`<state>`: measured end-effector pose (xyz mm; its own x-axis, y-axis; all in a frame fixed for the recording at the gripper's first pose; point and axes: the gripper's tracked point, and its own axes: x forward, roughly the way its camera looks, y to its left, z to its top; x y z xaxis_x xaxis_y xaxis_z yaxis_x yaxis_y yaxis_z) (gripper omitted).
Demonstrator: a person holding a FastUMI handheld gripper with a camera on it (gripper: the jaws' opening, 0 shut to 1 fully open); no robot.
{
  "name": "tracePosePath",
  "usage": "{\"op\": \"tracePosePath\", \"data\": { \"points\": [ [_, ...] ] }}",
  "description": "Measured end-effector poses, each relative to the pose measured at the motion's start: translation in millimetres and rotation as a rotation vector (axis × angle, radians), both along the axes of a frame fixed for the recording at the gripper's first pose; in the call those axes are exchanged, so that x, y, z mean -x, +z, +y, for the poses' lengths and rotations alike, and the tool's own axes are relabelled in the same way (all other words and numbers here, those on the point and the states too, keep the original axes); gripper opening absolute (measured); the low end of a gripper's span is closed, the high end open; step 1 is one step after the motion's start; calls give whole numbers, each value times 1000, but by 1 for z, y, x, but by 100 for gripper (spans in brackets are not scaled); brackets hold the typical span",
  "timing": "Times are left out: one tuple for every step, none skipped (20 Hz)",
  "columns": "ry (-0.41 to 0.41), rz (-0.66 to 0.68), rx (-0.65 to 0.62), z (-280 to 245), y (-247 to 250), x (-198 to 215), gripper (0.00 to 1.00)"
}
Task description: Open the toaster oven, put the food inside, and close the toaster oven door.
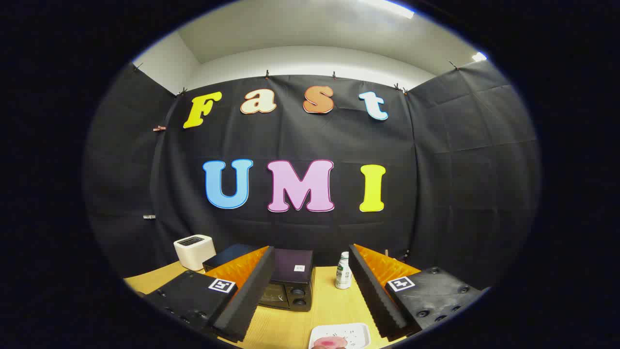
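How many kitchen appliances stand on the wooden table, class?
2. A black toaster oven stands just ahead of the open gripper, partly behind its left finger. A white toaster stands further back, beyond that finger. The fingers may hide others.

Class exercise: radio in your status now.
Gripper open, holding nothing. Toaster oven ahead, door shut. Food on plate near the fingers. Bottle beside oven.

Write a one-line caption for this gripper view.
Open gripper faces a closed toaster oven, bottle beside it, food on a tray between the fingers.
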<state>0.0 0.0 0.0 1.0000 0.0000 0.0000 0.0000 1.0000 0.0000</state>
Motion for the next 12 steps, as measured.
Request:
{"op": "tracePosePath", "data": {
  "points": [
    [1, -1, 1, 2, 0, 0, 98],
    [3, -4, 5, 3, 1, 0, 98],
    [3, -7, 11, 5, 1, 0, 98],
    [3, -9, 16, 5, 1, 1, 98],
    [4, -8, 16, 7, -1, 1, 98],
    [5, -5, 15, 9, -2, 1, 98],
    [5, -3, 14, 11, -4, 1, 98],
    [6, 1, 13, 13, -4, 2, 98],
    [8, 4, 15, 15, -6, 2, 98],
    [8, 4, 17, 17, -5, 2, 98],
    [9, 4, 19, 18, -6, 1, 98],
    [9, 7, 19, 19, -7, 0, 98]
  ]
}}
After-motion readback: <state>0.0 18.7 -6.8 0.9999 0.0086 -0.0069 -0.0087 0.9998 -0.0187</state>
